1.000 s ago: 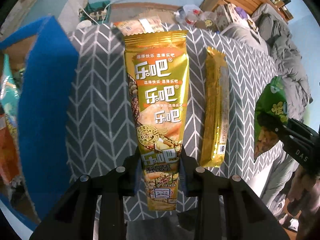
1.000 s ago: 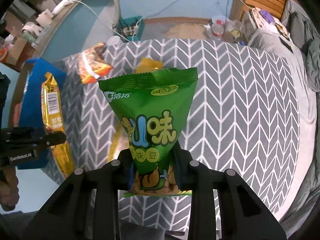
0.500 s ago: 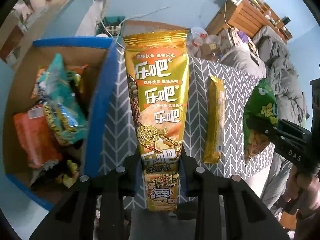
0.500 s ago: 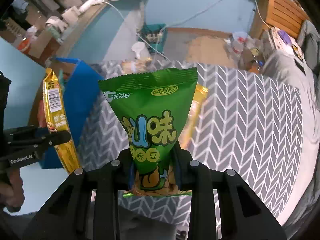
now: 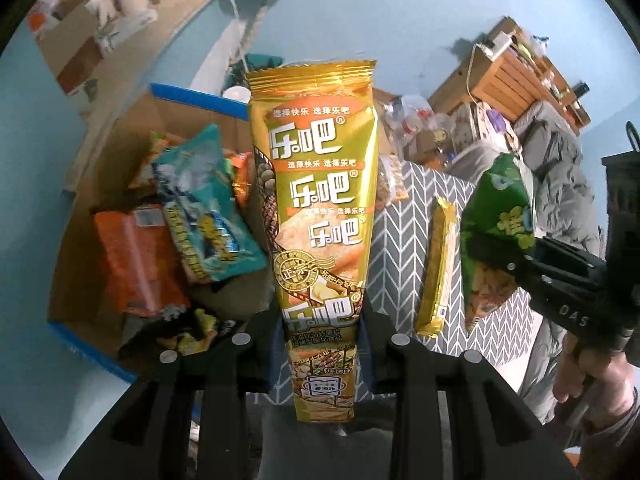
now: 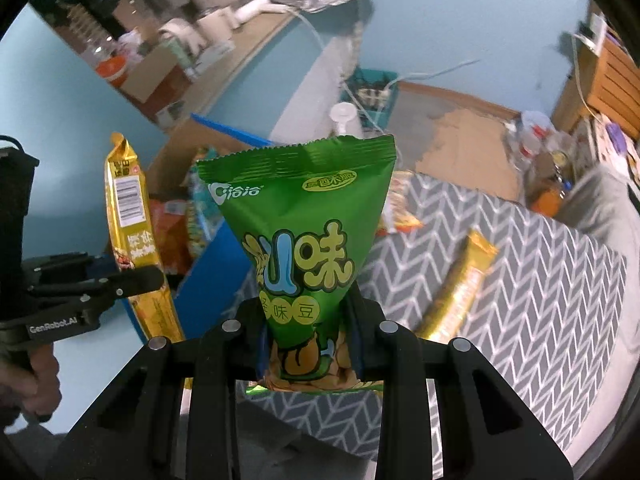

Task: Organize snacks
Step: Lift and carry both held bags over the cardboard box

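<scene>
A grey cloth with a white zigzag pattern (image 6: 540,280) covers the surface, and everything here is placed from it. The floor around it is pale blue. Beyond the cloth's far edge lie a brown mat (image 6: 460,148), a green crate of cables (image 6: 374,88) and a heap of clutter beside wooden slatted furniture (image 5: 508,80). A grey blanket (image 5: 560,176) is bunched off the cloth's right side in the left wrist view.

Against the cloth's left edge stands an open cardboard box with blue rims (image 5: 192,94). Inside it are an orange packet (image 5: 136,260), a teal packet (image 5: 204,216) and other wrappers. One slim gold bar (image 5: 436,272) lies flat on the cloth, clear of both tools, and an orange-and-white packet (image 6: 400,208) rests near the cloth's far edge.

The left gripper (image 5: 322,320) pinches the lower part of a tall gold packet (image 5: 316,184), held in the air above the line where the box meets the cloth; the packet hides part of the box. The right gripper (image 6: 308,320) clamps a green bag (image 6: 300,220) low down, over the cloth's left part near the box. A hand (image 5: 592,376) grips the right tool's handle.
</scene>
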{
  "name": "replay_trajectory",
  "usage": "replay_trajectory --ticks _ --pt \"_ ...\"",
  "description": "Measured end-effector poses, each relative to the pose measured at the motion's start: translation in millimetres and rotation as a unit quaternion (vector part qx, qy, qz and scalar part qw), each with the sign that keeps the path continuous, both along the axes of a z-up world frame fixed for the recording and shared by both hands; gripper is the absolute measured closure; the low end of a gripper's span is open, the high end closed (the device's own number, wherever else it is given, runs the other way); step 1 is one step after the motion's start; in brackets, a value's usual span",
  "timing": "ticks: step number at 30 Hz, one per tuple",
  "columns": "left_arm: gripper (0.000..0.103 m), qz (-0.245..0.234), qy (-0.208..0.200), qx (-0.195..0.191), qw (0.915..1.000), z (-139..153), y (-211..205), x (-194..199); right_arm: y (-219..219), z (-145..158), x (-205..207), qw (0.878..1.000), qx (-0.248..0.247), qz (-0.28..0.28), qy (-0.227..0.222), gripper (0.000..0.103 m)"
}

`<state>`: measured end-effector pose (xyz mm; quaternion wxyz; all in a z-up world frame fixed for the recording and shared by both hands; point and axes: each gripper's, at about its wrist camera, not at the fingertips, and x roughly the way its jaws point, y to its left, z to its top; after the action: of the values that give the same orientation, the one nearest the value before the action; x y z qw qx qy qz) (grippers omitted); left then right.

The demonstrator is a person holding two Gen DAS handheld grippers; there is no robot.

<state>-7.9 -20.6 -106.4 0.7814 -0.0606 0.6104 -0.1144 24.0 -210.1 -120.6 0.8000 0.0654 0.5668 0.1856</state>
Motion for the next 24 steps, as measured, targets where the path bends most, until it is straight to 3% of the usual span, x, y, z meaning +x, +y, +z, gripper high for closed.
replay_trajectory --ticks 12,24 --pt "0.072 0.041 -0.02 0.018 0.9988 27 63 7 70 6 31 0.998 0.023 0.059 -0.005 0.075" --pt "0.072 0.057 -0.014 0.045 0.9973 7 113 36 136 -5 62 0.995 0.038 0.092 0.018 0.075"
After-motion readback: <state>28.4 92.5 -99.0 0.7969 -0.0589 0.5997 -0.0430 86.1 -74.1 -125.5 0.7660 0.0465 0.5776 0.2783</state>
